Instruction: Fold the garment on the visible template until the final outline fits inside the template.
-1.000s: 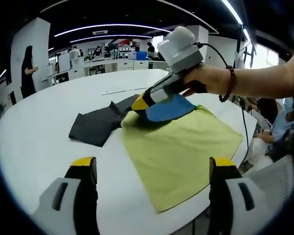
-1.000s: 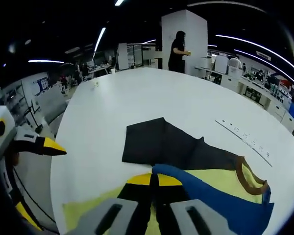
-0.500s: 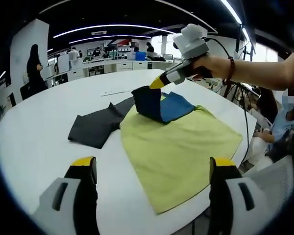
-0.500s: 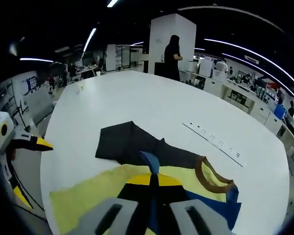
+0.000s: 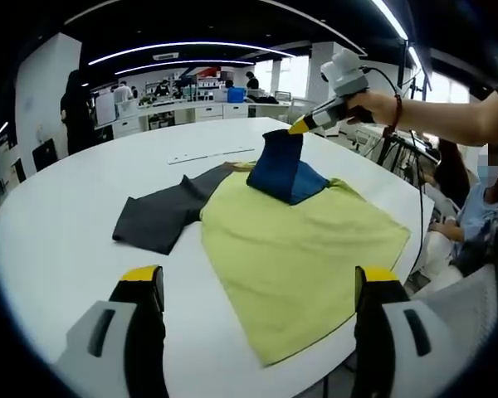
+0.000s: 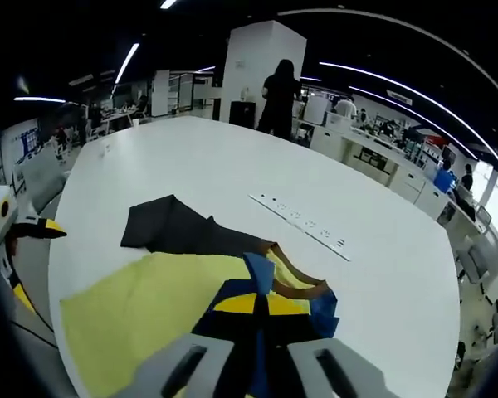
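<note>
While your right gripper [image 5: 299,127] clamps one blue sleeve [image 5: 280,166] above one yellow template [image 5: 299,249], your left gripper [image 5: 257,286] hangs apart, one garment [image 5: 162,217] below.

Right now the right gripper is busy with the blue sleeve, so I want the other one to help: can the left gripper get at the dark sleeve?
Probably yes. The left gripper hangs open, holding nothing, and the dark sleeve lies flat on the table ahead of it, uncovered, with nothing between them.
</note>
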`<act>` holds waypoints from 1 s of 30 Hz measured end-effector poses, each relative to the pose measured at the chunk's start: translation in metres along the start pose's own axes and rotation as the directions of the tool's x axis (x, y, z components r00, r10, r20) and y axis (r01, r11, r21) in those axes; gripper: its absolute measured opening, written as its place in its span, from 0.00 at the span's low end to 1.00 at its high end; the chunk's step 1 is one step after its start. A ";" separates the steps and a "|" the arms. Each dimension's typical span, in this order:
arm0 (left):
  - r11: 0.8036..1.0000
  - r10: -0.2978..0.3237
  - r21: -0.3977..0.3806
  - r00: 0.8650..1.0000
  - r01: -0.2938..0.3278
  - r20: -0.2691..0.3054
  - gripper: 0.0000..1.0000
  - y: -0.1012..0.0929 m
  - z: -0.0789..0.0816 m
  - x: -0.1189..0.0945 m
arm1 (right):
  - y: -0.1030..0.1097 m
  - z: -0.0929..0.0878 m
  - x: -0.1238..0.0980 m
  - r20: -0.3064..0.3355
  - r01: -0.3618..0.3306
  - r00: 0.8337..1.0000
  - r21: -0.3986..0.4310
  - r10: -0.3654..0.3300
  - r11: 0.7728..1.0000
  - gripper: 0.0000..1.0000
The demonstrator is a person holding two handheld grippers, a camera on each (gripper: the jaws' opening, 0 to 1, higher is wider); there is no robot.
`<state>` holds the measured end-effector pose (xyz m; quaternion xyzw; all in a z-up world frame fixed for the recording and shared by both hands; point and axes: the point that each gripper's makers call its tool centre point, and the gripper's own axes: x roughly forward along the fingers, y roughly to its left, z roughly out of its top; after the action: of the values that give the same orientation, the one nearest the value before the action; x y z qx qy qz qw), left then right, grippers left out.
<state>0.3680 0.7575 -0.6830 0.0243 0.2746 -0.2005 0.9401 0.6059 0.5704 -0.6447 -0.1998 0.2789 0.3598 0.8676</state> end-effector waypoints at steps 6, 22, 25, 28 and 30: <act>1.000 -0.006 0.006 1.000 0.006 0.002 0.93 -0.002 0.002 0.000 | -0.039 -0.014 -0.017 -0.025 0.072 0.997 0.004 -0.072 0.997 0.00; 1.000 -0.012 0.011 1.000 0.012 -0.005 0.93 -0.002 0.003 0.004 | -0.115 -0.065 -0.066 -0.119 0.249 0.961 -0.014 -0.249 0.968 0.00; 1.000 -0.014 0.014 1.000 0.014 -0.009 0.93 -0.003 0.003 0.005 | -0.129 -0.076 -0.075 -0.149 0.288 0.943 -0.078 -0.297 0.954 0.00; 1.000 -0.015 0.017 1.000 0.015 -0.007 0.93 -0.004 0.004 0.005 | -0.139 -0.086 -0.083 -0.164 0.309 0.933 -0.099 -0.322 0.946 0.00; 1.000 -0.016 0.016 1.000 0.016 -0.008 0.93 -0.004 0.004 0.006 | -0.148 -0.093 -0.090 -0.178 0.327 0.924 -0.095 -0.339 0.940 0.00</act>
<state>0.3733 0.7510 -0.6825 0.0304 0.2771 -0.2099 0.9371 0.6306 0.3753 -0.6381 -0.3052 0.3117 0.1950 0.8785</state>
